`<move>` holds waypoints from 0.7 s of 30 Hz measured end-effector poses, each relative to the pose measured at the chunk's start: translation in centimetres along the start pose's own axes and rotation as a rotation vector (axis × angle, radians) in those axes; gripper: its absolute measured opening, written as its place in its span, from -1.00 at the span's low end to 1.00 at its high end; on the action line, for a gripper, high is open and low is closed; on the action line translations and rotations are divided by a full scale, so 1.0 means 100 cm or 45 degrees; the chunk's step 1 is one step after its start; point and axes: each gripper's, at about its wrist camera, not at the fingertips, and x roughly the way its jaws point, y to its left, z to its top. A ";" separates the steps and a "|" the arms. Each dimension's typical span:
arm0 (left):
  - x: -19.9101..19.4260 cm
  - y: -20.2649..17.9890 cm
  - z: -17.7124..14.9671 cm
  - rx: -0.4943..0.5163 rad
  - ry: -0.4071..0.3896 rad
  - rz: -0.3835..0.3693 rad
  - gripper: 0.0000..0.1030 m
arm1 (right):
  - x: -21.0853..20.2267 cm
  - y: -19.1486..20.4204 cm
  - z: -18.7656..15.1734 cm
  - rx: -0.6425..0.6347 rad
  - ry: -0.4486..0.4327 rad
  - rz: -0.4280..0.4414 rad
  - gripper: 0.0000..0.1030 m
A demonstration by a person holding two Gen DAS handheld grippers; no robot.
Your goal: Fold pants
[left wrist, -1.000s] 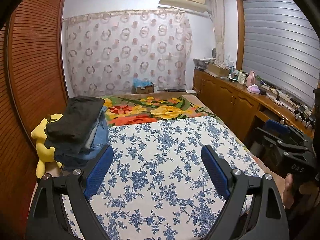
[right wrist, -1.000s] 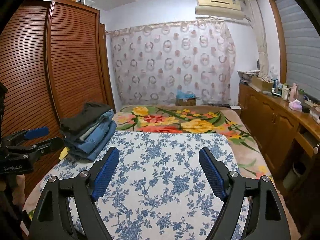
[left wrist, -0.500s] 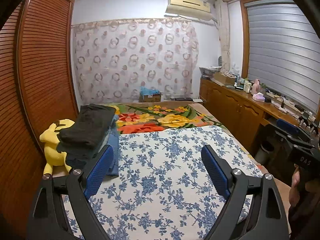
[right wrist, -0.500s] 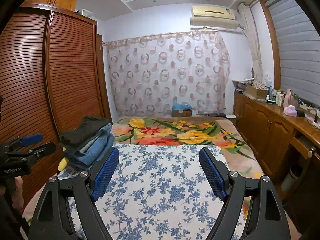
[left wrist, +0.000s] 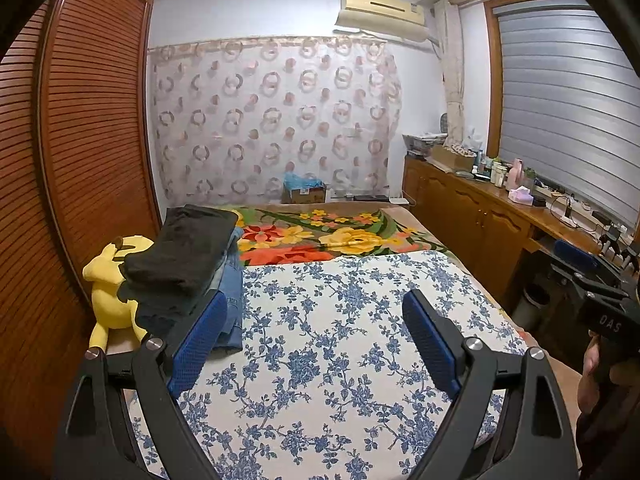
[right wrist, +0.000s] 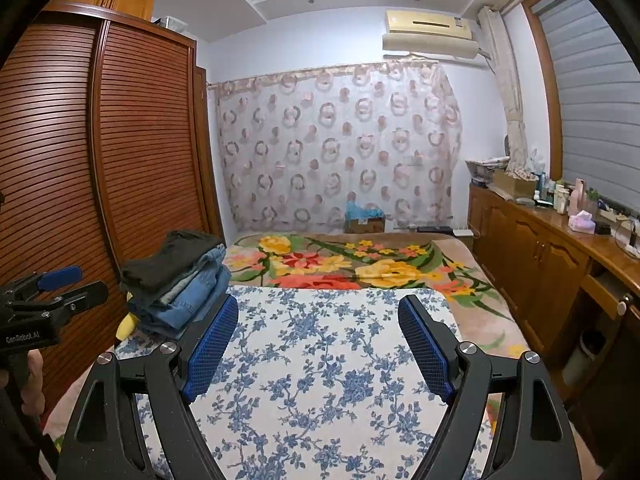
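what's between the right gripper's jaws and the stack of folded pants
In the right wrist view, only blue-flowered sheet lies between the open right gripper and the folded pants stack; nothing else.

Left gripper [left wrist: 316, 336]: matte black angular frame with triangular cut-outs, blue textured pads [left wrist: 430, 340], silver round-head screws at finger pivots. Right gripper [right wrist: 318, 338]: same build, blue mesh-pattern pads [right wrist: 424, 346], same silver screws. White lettering "DAS" on right unit body seen from left wrist view; "CenRobot.AI" on left unit seen from right wrist view. Bare skin on right hand [left wrist: 592, 368] and left hand [right wrist: 34, 368].
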 end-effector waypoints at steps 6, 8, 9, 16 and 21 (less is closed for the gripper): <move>0.000 0.001 0.000 0.000 0.001 -0.001 0.74 | 0.002 -0.001 0.000 0.002 0.004 0.002 0.63; 0.000 0.000 0.000 -0.002 0.000 0.000 0.74 | 0.003 -0.001 0.000 0.000 0.005 0.002 0.63; 0.000 0.000 0.000 -0.001 0.000 -0.002 0.74 | 0.003 -0.002 0.000 0.000 0.004 0.004 0.63; 0.000 0.000 0.000 0.000 0.000 0.000 0.74 | 0.002 -0.002 -0.001 0.000 0.004 0.003 0.63; 0.000 0.000 -0.001 0.000 0.000 0.004 0.74 | 0.002 -0.001 -0.001 0.000 0.003 0.005 0.63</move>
